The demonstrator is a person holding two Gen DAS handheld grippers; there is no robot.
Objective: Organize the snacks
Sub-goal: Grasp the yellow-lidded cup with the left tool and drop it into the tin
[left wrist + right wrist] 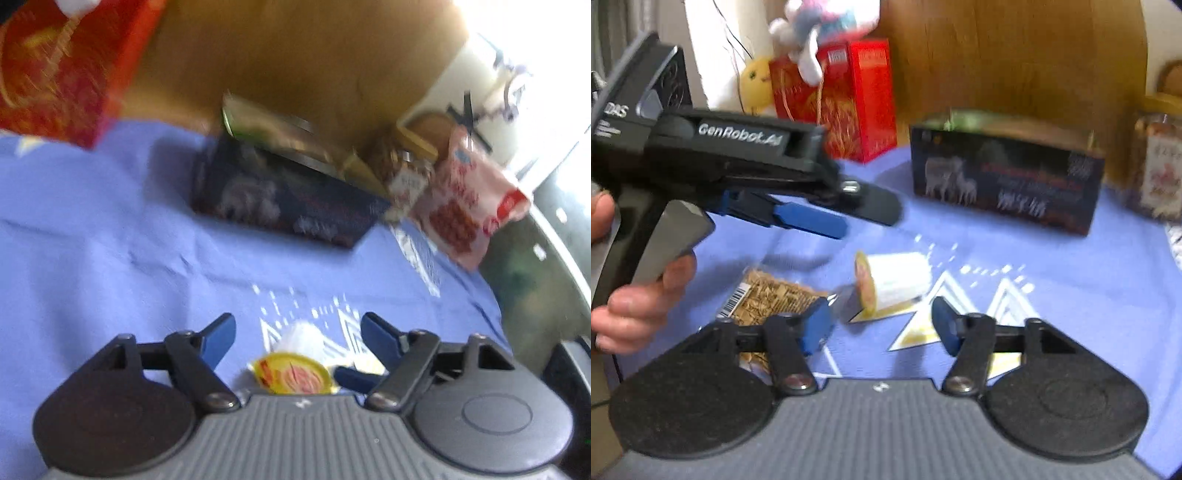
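Blue cloth covers the counter. From the left, a crinkly snack packet lies flat beside a small cup tipped on its side: light, rigid, likely to roll, best pinched across its wall. The left hand-held gripper hangs tilted down above them, empty; the right hand-held gripper stands part-open nearby.
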